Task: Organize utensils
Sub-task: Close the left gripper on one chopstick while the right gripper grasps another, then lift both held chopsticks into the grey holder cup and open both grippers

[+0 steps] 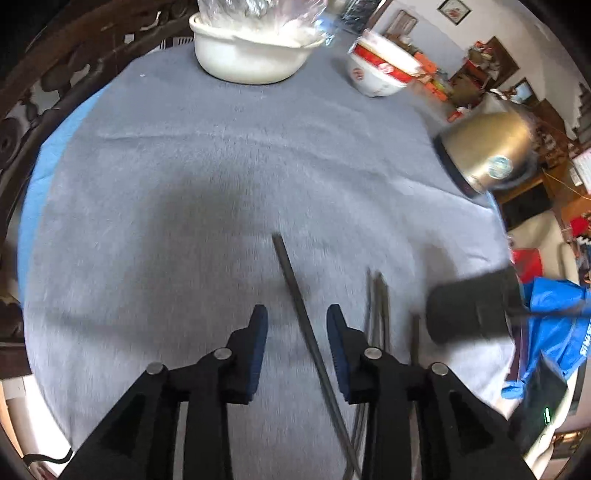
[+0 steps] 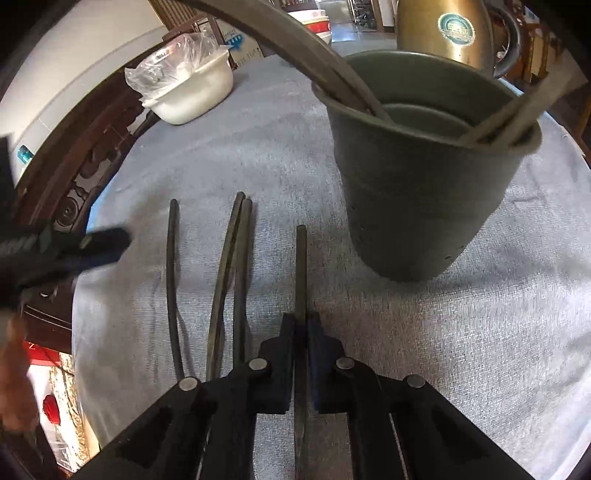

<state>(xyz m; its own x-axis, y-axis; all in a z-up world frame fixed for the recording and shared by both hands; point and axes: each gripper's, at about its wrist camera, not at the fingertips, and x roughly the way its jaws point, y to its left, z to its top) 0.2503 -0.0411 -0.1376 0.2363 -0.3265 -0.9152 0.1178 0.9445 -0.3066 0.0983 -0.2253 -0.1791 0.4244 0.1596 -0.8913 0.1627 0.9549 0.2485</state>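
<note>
The landmark is the dark green cup (image 2: 424,192), which stands upright on the grey cloth (image 2: 461,332) covering the table. Several dark sticks lean inside it against its rim, on both sides.

Right gripper (image 2: 301,325): the jaws are closed together on one chopstick (image 2: 301,266). This chopstick runs straight forward from between the fingers, and its far end lies just left of the cup's base.

Loose chopsticks: three more lie on the cloth farther left of the cup. Two of them form a touching pair (image 2: 236,258). A single one (image 2: 172,266) lies apart, farthest from the cup.

Left gripper (image 1: 297,332): the jaws stand apart and hold nothing. One chopstick (image 1: 299,302) lies on the cloth below the gap between the fingers, slanted across it. Whether the fingers touch the cloth cannot be told. In the right wrist view, this gripper (image 2: 103,245) shows blurred at the far left, well away from the cup.

Other items: a white bowl (image 2: 192,96) covered with clear plastic sits at the far edge of the table, left of the cup. A brass-coloured pot (image 2: 443,33) stands directly behind the cup.
</note>
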